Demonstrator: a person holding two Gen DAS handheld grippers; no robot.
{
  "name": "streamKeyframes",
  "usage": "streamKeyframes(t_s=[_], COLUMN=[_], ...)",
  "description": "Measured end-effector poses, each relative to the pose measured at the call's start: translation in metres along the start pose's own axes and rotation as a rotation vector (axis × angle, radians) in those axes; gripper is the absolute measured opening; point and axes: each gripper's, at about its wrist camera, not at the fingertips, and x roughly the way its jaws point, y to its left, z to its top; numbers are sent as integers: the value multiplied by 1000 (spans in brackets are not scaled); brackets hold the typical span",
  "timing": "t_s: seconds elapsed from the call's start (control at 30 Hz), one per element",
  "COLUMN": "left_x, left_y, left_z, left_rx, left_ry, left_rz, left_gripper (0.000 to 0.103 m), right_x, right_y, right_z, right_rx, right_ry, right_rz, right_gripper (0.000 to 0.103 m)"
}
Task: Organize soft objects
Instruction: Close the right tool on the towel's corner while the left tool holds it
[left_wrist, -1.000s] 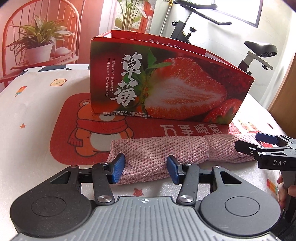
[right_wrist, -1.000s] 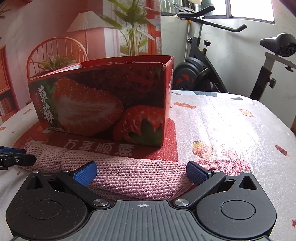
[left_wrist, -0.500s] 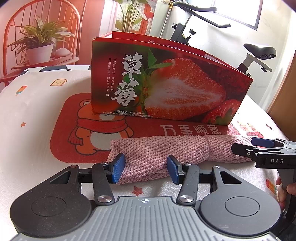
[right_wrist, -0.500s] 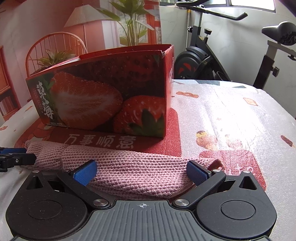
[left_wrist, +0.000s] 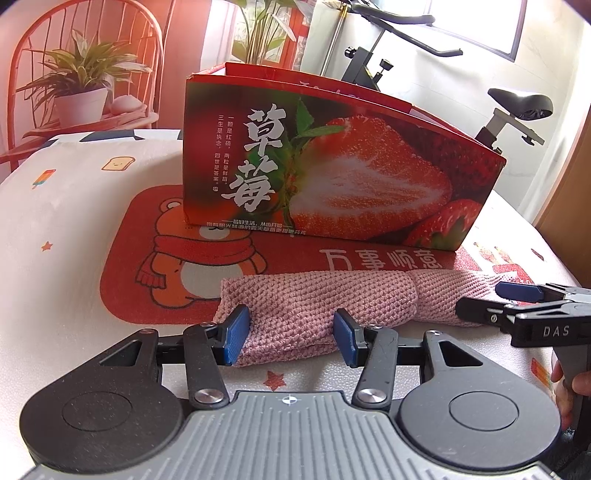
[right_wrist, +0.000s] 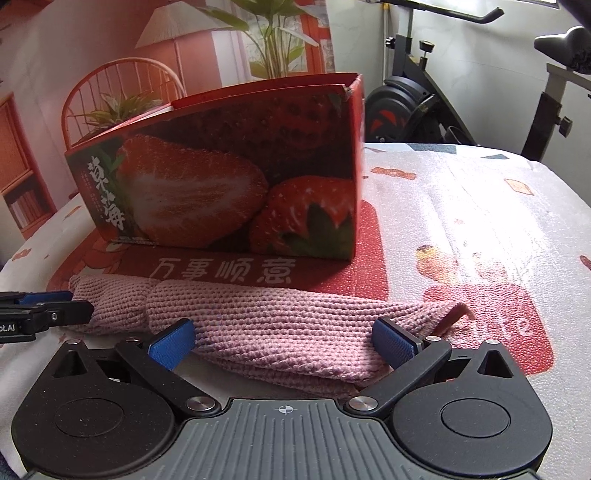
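Little has shifted since 1 second back: in the left wrist view the right gripper (left_wrist: 517, 301) at 3 o'clock has dipped a touch along the towel's end, and in the right wrist view the strawberry box (right_wrist: 229, 184) sits slightly lower in frame, while the left gripper (left_wrist: 291, 341) has kept its place. At the centre lies the pink knitted towel (left_wrist: 325, 299), rolled into a long bundle across the near edge of the red bear mat (left_wrist: 155, 258), just in front of the box. The left gripper's blue pads (left_wrist: 236, 338) stand about half open, 1 on each side of the roll's left end; the left pad touches the knit, the right pad is at its edge, but whether they squeeze it I cannot tell. In the right wrist view the right gripper (right_wrist: 284, 341) is spread wide, its 2 pads (right_wrist: 393, 343) flanking the towel's (right_wrist: 280, 325) right end, the cloth lying loose between them and not pinched. A loose corner of the towel pokes out toward 3 o'clock beyond the right pad. The left gripper's (right_wrist: 48, 312) tips show at 9 o'clock by the roll's far end. Behind the box, at 12 o'clock, stand an exercise bike (right_wrist: 424, 96) and a potted plant (left_wrist: 81, 92) on a red chair (left_wrist: 55, 74); a patterned cloth covers the table (right_wrist: 480, 206).
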Motion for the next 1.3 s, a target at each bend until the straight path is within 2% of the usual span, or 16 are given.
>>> streamKeyframes(t_s=[0.13, 0.37, 0.43, 0.5, 0.67, 0.8, 1.0, 1.17, 1.23, 1.3], left_x=[0, 0, 0, 0, 0, 0, 0, 0, 0, 0], left_y=[0, 0, 0, 0, 0, 1, 0, 0, 0, 0], left_z=[0, 0, 0, 0, 0, 0, 0, -1, -1, -1], left_rx=[-3, -3, -3, -5, -3, -8, -7, -6, -6, -6], left_ry=[0, -1, -1, -1, -3, -3, -5, -4, -4, -4], left_rz=[-1, 1, 0, -1, 1, -2, 1, 0, 0, 1], left_gripper=[52, 52, 52, 52, 52, 52, 52, 52, 53, 53], right_x=[0, -3, -7, -13, -23, -14, -5, -5, -6, -7], right_y=[7, 0, -5, -13, -29, -34, -27, -15, -12, -10], right_z=[-1, 1, 3, 3, 3, 0, 0, -1, -2, -3], right_rx=[-32, 14, 45, 97, 138, 154, 112, 60, 45, 28], right_ry=[7, -3, -6, -29, -95, -72, -41, -41, -46, -49], right_rz=[10, 39, 43, 34, -73, -115, -60, -22, -7, 14], right_gripper=[101, 97, 88, 85, 90, 91, 90, 74, 60, 50])
